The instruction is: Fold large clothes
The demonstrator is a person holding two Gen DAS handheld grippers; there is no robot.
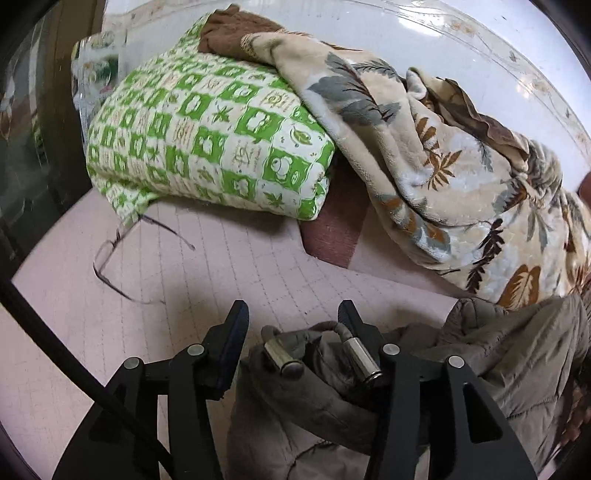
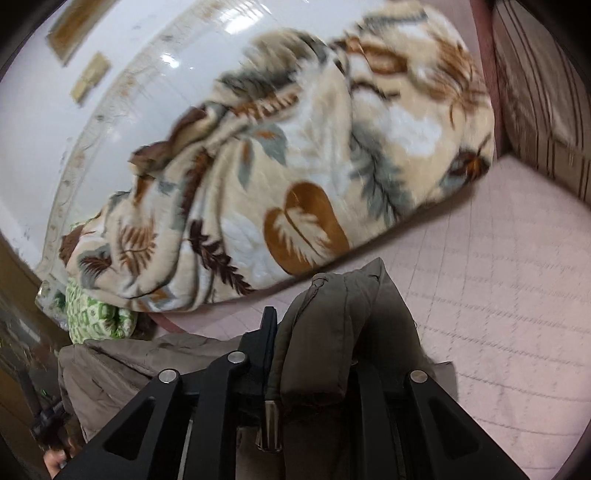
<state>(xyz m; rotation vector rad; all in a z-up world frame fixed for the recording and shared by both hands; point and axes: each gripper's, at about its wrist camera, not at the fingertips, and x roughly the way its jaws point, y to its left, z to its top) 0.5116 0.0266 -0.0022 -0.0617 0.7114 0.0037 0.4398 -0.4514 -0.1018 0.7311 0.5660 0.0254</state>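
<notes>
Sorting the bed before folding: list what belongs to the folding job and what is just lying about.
Job:
- grey-brown padded jacket
- left tongs, open over its cord ends
- right tongs, shut on a fold of it

Lying about:
- leaf-print blanket
- green checked quilt
- eyeglasses
- brown cloth

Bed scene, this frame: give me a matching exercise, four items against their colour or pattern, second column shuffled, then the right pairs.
Items:
1. folded quilt
2. fleece blanket
3. padded jacket
4. bed sheet

Looks:
A. pale pink, stitched grid
B. grey-brown
C. green and white checks
D. cream with brown and grey leaves

Pairs: 1-C, 2-D, 3-B, 4-A
</notes>
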